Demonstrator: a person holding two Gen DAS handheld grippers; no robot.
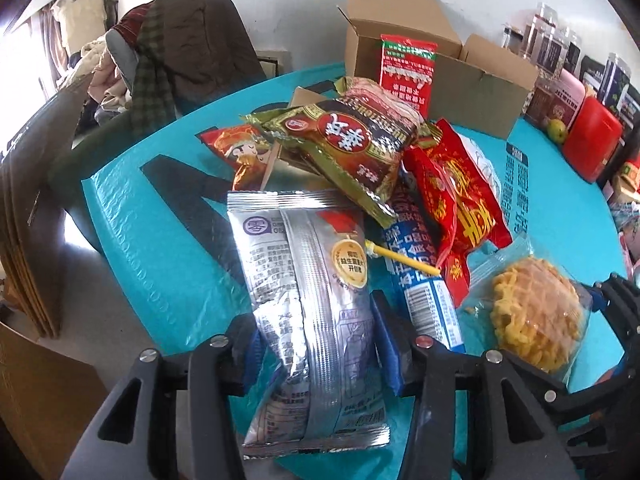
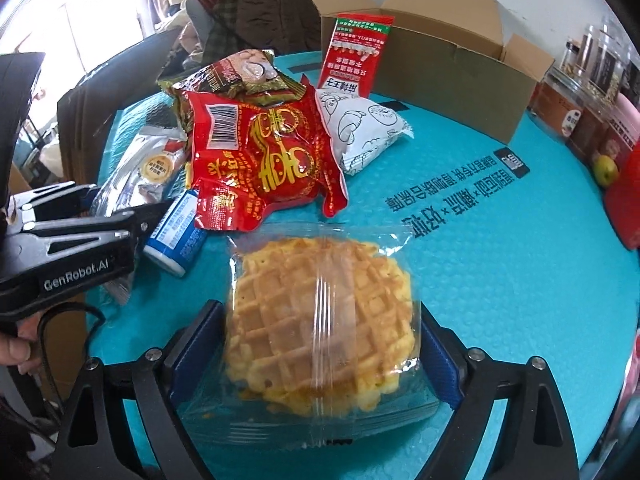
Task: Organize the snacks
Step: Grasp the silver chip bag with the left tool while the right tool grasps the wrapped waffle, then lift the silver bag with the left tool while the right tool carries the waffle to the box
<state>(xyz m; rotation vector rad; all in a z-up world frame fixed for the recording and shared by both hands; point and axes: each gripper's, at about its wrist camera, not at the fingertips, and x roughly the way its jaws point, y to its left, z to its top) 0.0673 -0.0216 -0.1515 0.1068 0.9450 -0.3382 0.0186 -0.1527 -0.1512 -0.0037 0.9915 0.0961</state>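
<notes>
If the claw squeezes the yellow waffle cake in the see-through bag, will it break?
Probably a little. The waffle cake already shows crumbs in its bag, so it looks crumbly. The clear wrapper looks smooth, likely slippery, and the cake seems light.

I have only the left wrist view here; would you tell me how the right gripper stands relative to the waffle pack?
Observer: The waffle pack lies flat between the blue fingers of the right gripper, one on each side; whether they press it, I cannot tell.
Operator: Thank you. What is the white thing behind the red packet?
Observer: A white packet printed with croissant outlines, lying on the teal mat against the red packet.
Operator: Is my left gripper in sight there?
Observer: Yes, the left gripper reaches in from the left edge, with a hand on its handle.
</notes>
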